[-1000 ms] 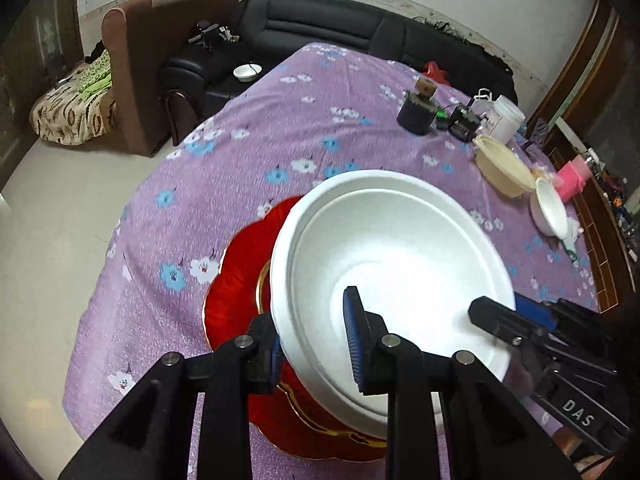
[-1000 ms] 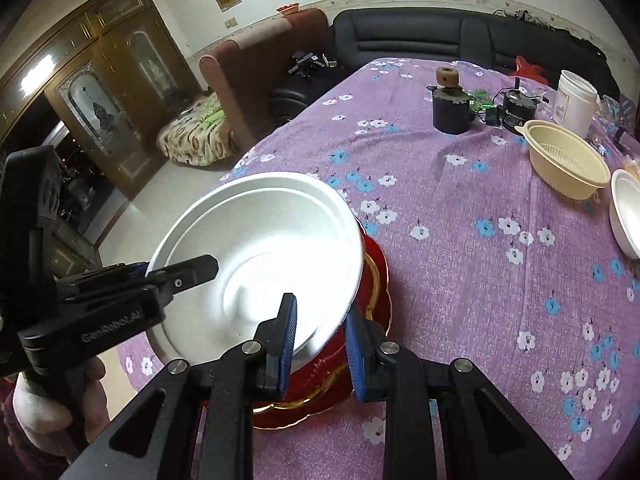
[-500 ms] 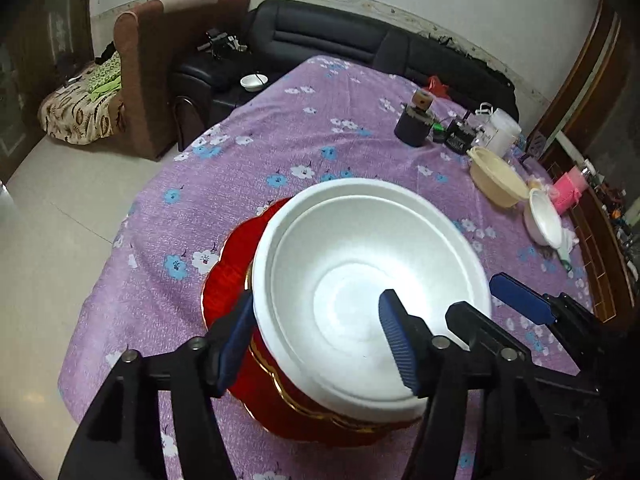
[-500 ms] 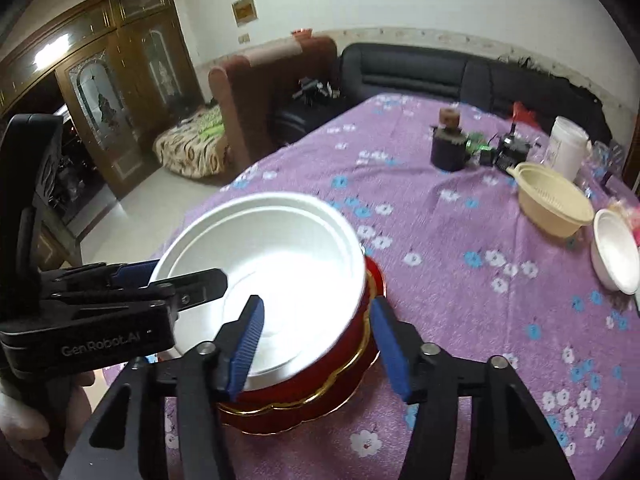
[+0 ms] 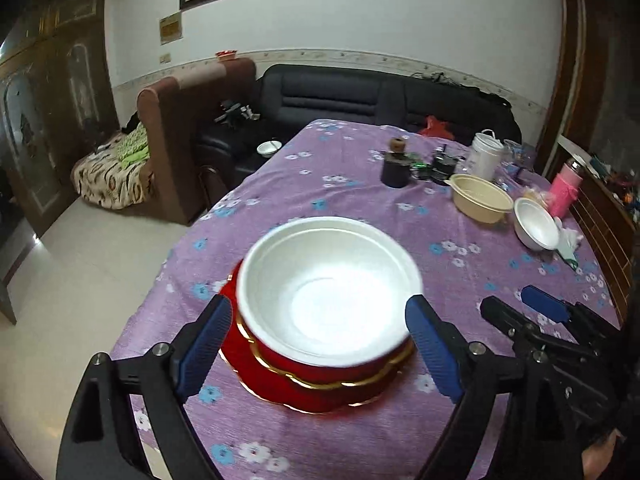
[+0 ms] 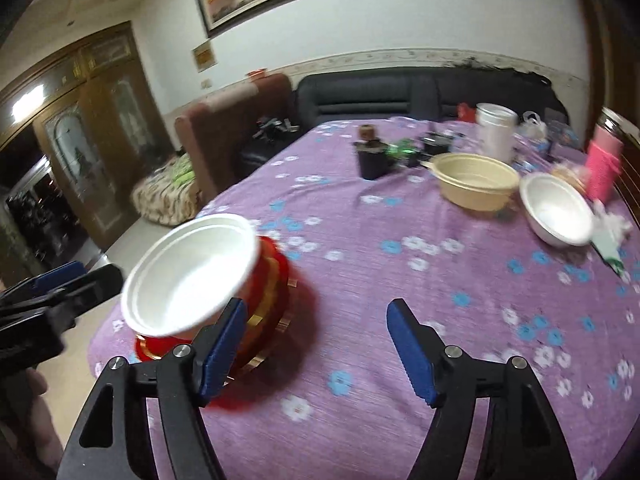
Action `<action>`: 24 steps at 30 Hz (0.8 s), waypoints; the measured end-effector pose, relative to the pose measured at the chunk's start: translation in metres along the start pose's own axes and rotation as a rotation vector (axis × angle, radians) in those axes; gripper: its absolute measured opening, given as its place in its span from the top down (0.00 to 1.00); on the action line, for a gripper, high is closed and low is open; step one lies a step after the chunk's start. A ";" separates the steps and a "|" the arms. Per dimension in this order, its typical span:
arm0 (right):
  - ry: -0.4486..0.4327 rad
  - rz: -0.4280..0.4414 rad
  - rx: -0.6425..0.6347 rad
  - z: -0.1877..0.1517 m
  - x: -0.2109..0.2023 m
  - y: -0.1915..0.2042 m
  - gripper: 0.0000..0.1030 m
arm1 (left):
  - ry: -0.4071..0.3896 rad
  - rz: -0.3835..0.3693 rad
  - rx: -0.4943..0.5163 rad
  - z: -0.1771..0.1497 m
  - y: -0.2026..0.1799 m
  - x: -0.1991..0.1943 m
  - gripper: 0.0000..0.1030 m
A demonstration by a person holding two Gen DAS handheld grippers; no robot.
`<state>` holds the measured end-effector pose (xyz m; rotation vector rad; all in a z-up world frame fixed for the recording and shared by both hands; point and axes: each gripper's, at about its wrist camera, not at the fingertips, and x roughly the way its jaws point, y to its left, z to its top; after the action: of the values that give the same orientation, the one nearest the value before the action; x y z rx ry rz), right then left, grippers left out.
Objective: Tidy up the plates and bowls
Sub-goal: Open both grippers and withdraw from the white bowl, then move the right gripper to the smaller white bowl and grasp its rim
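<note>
Two grippers are seen with jaws wide and opening, nothing pressed by the pads: left gripper (image 5: 319, 350) frames the white bowl (image 5: 328, 290) without contact, right gripper (image 6: 316, 350) is set beside it. Bowl is nested on the red gold-rimmed plate (image 5: 320, 392) on the purple tablecloth (image 6: 400, 280). Plate is mostly hidden under the bowl; right view is motion-blurred

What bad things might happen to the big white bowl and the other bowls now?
1. The big white bowl sits on the red plates near the table edge; a bump might knock the stack off.
2. The left gripper, jaws opening, brackets the bowl closely; a finger could clip it while moving.
3. The small white bowl and beige bowl sit among clutter, so reaching for them might topple the pink bottle.
</note>
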<state>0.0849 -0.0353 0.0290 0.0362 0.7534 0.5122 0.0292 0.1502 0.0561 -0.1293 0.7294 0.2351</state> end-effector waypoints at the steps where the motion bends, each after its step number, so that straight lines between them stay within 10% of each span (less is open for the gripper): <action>1: 0.001 -0.010 0.014 -0.002 -0.002 -0.008 0.25 | -0.003 0.004 0.015 -0.001 -0.006 -0.001 0.15; 24: 0.033 -0.113 0.261 -0.031 -0.017 -0.138 0.25 | 0.063 -0.063 0.224 -0.013 -0.109 0.019 0.15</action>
<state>0.1131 -0.1688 -0.0121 0.2272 0.8460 0.3049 0.0624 0.0453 0.0377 0.0539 0.8075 0.0880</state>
